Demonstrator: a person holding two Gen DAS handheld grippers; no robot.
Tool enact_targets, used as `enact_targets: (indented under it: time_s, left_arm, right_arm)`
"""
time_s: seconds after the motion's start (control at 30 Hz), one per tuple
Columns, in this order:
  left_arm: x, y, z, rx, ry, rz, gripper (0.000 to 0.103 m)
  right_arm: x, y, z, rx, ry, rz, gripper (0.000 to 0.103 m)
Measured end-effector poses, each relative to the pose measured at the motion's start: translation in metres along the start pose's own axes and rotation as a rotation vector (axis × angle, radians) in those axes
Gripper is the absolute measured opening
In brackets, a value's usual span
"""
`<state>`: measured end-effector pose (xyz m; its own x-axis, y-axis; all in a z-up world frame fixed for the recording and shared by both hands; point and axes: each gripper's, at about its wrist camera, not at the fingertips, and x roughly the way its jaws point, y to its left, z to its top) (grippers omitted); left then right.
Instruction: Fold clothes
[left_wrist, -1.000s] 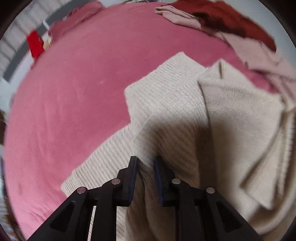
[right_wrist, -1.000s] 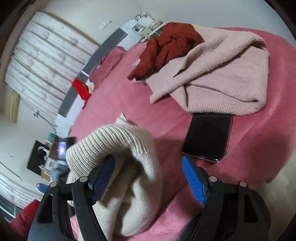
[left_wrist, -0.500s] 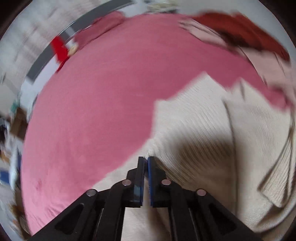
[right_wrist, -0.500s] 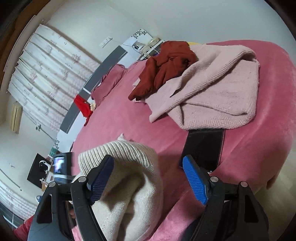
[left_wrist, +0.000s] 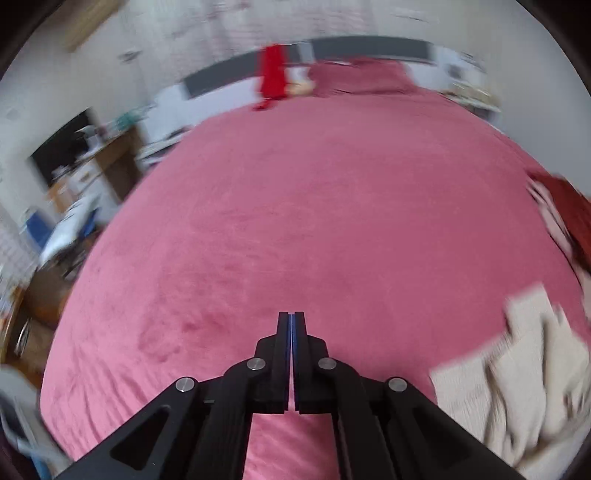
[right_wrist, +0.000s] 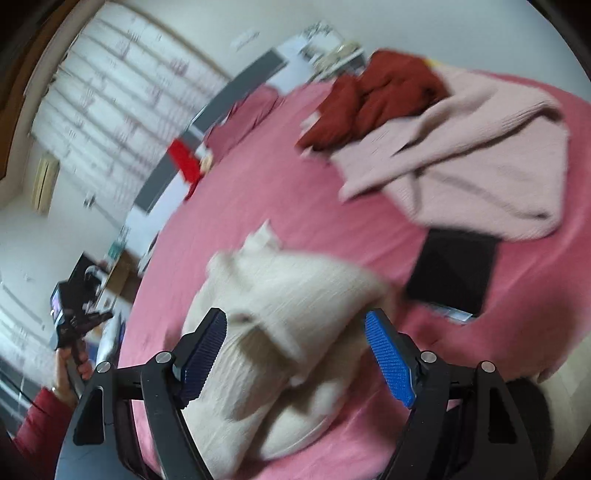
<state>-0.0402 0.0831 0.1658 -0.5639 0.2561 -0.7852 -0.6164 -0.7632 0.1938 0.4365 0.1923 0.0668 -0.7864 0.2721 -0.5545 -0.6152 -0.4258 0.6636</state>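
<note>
Tongs: left tongs (left_wrist: 291, 325) pressed together, empty, over the bare pink bed (left_wrist: 314, 221); right tongs (right_wrist: 295, 343) spread wide astride the cream sweater (right_wrist: 291, 295).

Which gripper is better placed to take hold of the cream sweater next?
Right. The right gripper stands open with the cream sweater between its fingers, while the left gripper is shut, empty, over bare pink bedspread.

Left wrist view angled down over pink bed (left_wrist: 314, 221), right wrist view nearer, both sharing cream sweater (right_wrist: 295, 295)
</note>
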Motion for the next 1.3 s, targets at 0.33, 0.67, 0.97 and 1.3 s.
enact_targets:
  time_s: [0.33,0.67,0.97,1.3]
  left_arm:
    - [0.049,-0.188,-0.043,0.37,0.208,-0.296,0.015]
    - [0.071,-0.273,-0.075,0.614,0.134,0.043,0.0]
    - [0.049,-0.196,-0.114,0.395,0.173,-0.068,0.0]
    - [-0.055,-0.044,-0.177,-0.075,0.116,-0.201,0.002]
  right_arm:
    - [0.009,0.01,-0.035,0.044,0.085,0.065,0.081]
    - [0.063,0.02,-0.025,0.018,0.187,-0.142,0.078]
    - [0.083,0.09,0.032,-0.193,0.132,0.093,0.021]
    - [0.084,0.328,0.073,-0.479,0.133,0.534,0.019]
